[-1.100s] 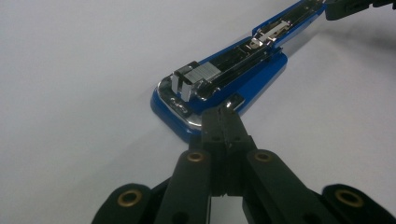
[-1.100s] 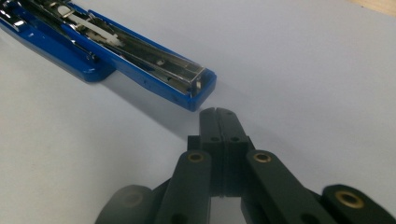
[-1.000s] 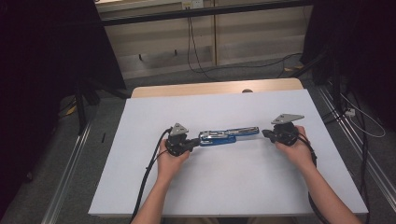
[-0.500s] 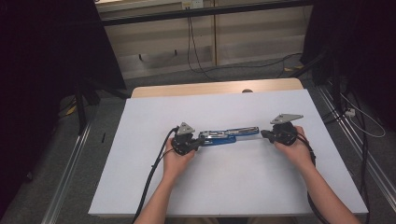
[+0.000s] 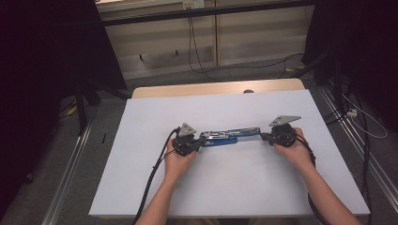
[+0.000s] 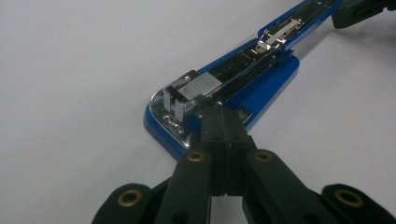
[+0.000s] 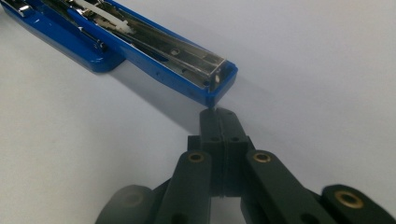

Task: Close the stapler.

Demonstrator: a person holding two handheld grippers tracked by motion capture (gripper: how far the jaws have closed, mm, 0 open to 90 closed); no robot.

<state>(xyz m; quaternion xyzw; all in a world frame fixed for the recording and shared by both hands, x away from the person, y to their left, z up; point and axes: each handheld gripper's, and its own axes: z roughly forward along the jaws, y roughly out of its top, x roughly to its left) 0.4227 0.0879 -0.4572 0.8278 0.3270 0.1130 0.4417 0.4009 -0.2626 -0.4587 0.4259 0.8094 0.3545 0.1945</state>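
stapler (image 5: 229, 136), blue and swung fully open, lies flat mid-surface (image 5: 234, 187). left claw (image 6: 223, 122) pressed together against its metal head; right claw (image 7: 219, 120), also pressed together, just beside its far tip.

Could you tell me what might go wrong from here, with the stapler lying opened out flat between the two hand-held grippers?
1. The left hand-held gripper is shut, its tips at the base end of the blue stapler; a push could skid it across the smooth white table.
2. The right hand-held gripper, also shut, sits at the raised arm's tip; a nudge could swing it.
3. The staple strip lies exposed and could spill.
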